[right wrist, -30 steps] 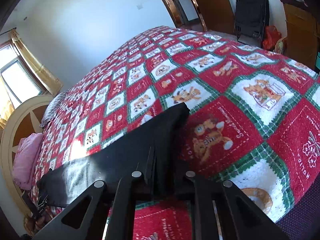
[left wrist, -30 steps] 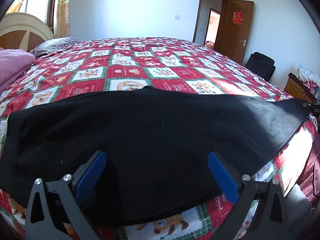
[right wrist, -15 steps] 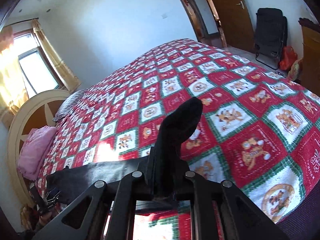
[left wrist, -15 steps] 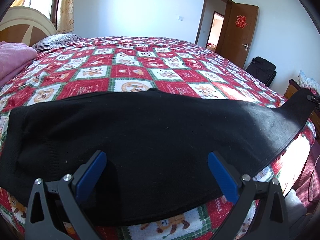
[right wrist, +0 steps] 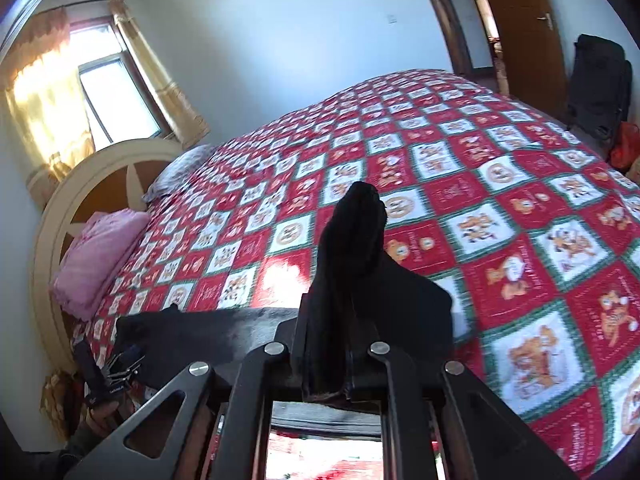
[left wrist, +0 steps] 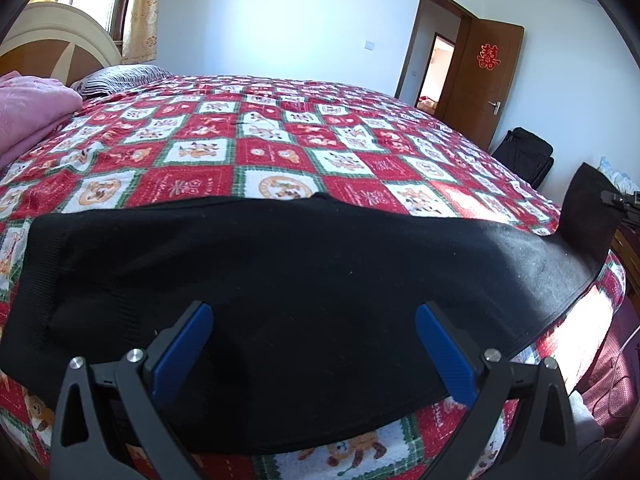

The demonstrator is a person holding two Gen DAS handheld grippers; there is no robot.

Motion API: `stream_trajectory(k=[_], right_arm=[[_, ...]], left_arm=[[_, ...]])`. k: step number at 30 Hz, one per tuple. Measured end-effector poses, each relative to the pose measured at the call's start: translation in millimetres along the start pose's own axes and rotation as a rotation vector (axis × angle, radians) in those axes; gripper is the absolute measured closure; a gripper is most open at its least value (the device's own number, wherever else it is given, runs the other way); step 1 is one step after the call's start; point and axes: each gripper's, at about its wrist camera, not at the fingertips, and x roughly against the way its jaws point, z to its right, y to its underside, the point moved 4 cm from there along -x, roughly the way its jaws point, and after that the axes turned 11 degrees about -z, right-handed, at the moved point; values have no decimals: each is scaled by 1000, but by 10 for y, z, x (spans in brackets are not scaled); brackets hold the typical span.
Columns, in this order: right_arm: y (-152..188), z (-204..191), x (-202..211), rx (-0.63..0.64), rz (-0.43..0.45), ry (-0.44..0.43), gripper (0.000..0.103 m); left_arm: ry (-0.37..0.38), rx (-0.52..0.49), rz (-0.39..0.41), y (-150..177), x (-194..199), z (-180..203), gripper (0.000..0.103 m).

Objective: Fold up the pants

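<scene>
1. Presently, the black pants (left wrist: 280, 280) lay spread across the near edge of the bed (left wrist: 280, 140), on its red checked quilt.
2. My left gripper (left wrist: 312, 352) hovered over the pants with its blue pads (left wrist: 180, 352) wide apart, gripping nothing.
3. My right gripper (right wrist: 340, 360) was clamped narrow on one end of the pants, that end lifted clear of the quilt and standing up between the fingers.
4. A pink blanket (right wrist: 96, 252) sat by the headboard (right wrist: 80, 184).

Left gripper (left wrist: 312, 350): jaws spread wide, blue pads (left wrist: 180, 350) apart, angled downward.
Right gripper (right wrist: 326, 354): jaws clamped together on black fabric, angled downward, raised.
</scene>
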Motion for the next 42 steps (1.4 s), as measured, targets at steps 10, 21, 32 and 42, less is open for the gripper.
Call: stream_trajectory(k=[10,21,32,42], right_arm=[[167,-609,-643,101,-108,-45,92],[595,-947,-1476,212,-284,-30,91],[631,-734,-995,243,-250,-182,58],[534,89,-863,-41,-131,-123,58]], left_arm=[[16,-10,4,-8,23,29,0],[80,-72,12,-44,115,323,0],[225,-146,-63,-206,-147,1007,0],[330,-171,-196,-376,-557,1755,15]])
